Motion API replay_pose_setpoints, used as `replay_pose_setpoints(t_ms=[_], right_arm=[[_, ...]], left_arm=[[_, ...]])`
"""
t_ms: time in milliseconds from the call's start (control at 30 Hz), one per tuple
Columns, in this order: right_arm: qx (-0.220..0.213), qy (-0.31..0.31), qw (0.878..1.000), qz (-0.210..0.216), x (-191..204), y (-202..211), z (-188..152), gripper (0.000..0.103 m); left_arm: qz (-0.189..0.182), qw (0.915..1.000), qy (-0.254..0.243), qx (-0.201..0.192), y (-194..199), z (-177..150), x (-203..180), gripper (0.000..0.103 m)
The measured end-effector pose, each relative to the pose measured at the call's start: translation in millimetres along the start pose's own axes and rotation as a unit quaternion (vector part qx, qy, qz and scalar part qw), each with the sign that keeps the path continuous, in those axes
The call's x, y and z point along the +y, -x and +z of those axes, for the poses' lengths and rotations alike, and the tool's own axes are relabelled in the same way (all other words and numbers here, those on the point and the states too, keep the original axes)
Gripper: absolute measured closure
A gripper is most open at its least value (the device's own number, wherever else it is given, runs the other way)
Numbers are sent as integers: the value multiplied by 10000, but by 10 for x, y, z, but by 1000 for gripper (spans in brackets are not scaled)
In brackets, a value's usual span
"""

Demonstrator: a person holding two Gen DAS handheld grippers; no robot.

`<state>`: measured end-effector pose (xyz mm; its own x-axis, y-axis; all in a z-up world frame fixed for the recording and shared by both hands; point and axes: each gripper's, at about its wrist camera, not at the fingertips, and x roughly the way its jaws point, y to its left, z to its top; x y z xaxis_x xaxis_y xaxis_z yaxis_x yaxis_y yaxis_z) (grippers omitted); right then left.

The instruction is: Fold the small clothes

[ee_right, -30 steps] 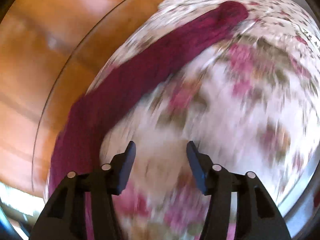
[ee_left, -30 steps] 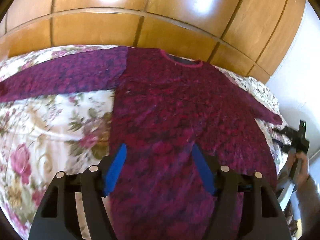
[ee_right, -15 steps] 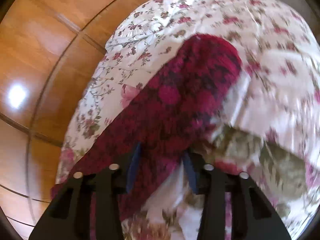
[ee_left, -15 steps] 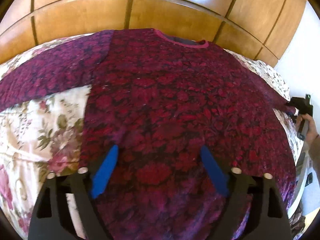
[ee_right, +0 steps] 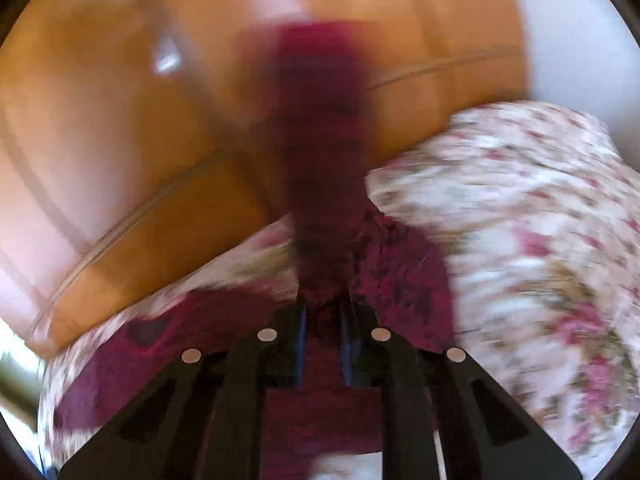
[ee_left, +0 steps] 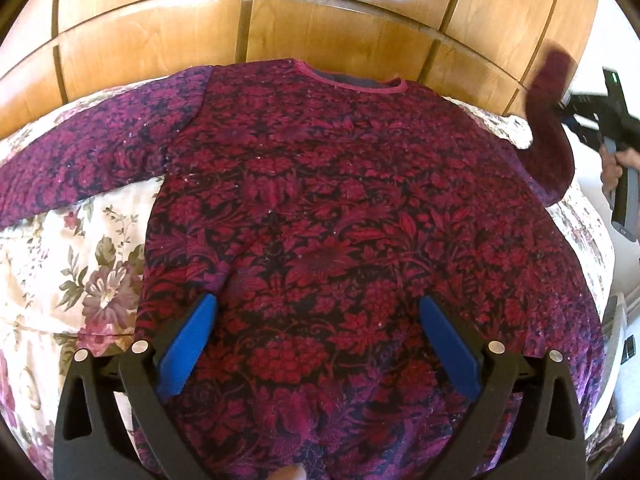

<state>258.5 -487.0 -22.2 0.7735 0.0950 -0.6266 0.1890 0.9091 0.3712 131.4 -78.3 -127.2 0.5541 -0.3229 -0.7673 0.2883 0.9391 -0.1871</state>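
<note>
Lifted off the bed since half a second ago, the right sleeve (ee_left: pixel 550 120) now stands up in the air, pinched by the right gripper (ee_right: pixel 323 344), which then was only closing around it on the quilt. The sweater (ee_left: pixel 340 220) lies flat, face up, on the floral bedspread (ee_left: pixel 80 264), collar toward the wooden headboard (ee_left: pixel 248 28); its left sleeve (ee_left: pixel 92 152) stretches out flat to the side.

Judging from this, the first fold is under way: the right sleeve is to be carried across the chest. The next move calls for swinging it inward and laying it smooth over the body without dragging the shoulder.

The right gripper's jaws stand narrow, clamped on sleeve fabric; that view is blurred. The left gripper (ee_left: pixel 318 340) hangs above the sweater's lower body, jaws spread wide, holding nothing; whether it touches the cloth I cannot tell.
</note>
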Motion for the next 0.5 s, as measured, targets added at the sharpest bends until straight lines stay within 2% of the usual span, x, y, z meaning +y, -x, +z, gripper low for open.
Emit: replay_pose_setpoints(t_ms=[133,267,367,400,467,500], right_arm=[[524,607,9959,419,751,-343,-351,92],[1114,1219,9846,577,1365,-700,-824,92],[1321,1562,9770,599,1660,-844,-1111,90],[1314,1630,9759,610,1704,-843,-1170,89],[1282,1667,9749,733,1736,-802,-1242,78],[1287,1614,9752,799,1725,-749,-1263,64]], left_arm=[[-69,9999,100,-47,24,-12,31,4],[-123,9998,128,-75,34,-23,64,4],[-23,10000,28,-9,18,-18,30,4],[64,10000,-49,26,10,-10,-4,4],[166,9997,-156,66,0,-10,-45,4],[156,9997,-156,71,3,-10,-44,4]])
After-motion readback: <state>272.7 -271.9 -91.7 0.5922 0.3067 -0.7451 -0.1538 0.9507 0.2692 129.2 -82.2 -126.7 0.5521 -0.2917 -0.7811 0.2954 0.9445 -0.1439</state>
